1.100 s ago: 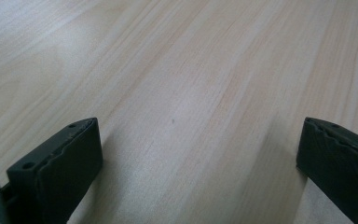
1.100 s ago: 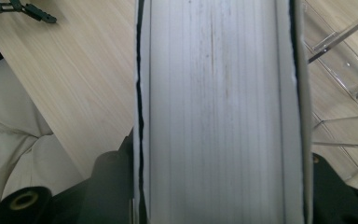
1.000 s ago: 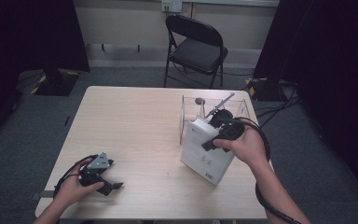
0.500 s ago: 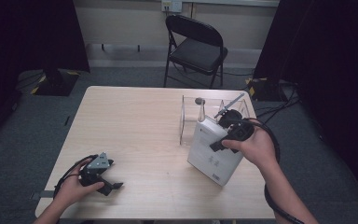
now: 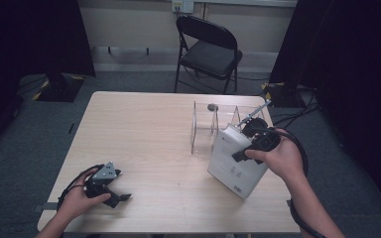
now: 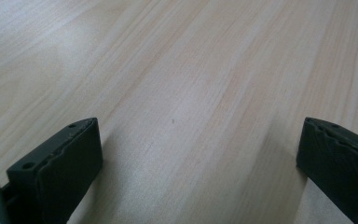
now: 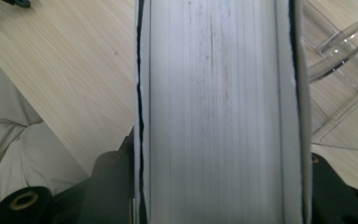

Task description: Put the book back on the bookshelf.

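Book point(image 5: 235, 166) tilted in right gripper point(image 5: 258, 144) jaws — clear rack point(image 5: 203, 129) just beside.

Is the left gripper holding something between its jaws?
No, in the left gripper view the left gripper has its jaws standing wide apart, with just the bare wooden table between them.

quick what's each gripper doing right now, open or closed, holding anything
Left gripper: open, jaws wide apart over the bare table, holding nothing.
Right gripper: closed on the white book, clamped across its page edges.
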